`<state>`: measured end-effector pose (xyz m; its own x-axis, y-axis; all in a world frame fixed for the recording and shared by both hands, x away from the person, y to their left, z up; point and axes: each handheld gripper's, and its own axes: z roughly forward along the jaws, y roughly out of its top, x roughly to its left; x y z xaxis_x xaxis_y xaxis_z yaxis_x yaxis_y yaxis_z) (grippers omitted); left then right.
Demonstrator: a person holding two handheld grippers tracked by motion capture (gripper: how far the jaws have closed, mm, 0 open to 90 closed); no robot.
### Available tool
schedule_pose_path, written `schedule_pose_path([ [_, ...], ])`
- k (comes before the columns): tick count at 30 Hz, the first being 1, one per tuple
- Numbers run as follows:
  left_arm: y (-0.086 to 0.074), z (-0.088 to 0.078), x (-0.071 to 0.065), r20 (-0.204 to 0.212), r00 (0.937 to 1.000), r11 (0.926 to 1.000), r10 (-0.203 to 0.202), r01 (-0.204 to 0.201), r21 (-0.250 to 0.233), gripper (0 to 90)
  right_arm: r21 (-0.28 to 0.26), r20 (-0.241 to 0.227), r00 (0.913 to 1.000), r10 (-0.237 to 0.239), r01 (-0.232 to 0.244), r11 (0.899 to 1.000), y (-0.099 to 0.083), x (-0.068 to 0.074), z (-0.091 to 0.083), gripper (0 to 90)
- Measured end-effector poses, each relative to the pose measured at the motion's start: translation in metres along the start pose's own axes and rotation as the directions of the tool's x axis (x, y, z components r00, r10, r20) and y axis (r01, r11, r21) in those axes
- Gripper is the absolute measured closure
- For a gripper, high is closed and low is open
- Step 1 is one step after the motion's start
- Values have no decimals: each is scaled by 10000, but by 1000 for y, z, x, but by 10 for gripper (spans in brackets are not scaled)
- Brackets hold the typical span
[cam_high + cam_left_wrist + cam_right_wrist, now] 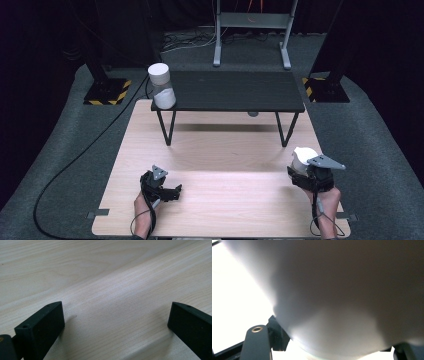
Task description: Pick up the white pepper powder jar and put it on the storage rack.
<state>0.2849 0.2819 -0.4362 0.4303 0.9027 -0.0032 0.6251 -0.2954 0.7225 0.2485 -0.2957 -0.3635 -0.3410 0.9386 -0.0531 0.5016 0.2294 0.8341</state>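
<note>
My right gripper is at the table's right side, shut on a white rounded object that sticks up from its jaws. Seen close in the right gripper view, that white object has a smooth curved surface, with one black finger at the lower left. My left gripper rests low over the wooden table at the front left. Its jaws stand wide open in the left gripper view, with bare wood between them.
A low black shelf on thin legs stands across the back of the table. A white cylindrical object stands on its left end. A black cable runs over the grey floor at the left.
</note>
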Motion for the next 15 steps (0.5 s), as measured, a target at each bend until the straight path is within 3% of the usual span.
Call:
schedule_pose_path([
  [15, 0, 0, 0, -1, 10000, 10000, -4, 4, 4, 6, -315, -31, 9999, -142, 141, 9994, 35, -5, -8, 299],
])
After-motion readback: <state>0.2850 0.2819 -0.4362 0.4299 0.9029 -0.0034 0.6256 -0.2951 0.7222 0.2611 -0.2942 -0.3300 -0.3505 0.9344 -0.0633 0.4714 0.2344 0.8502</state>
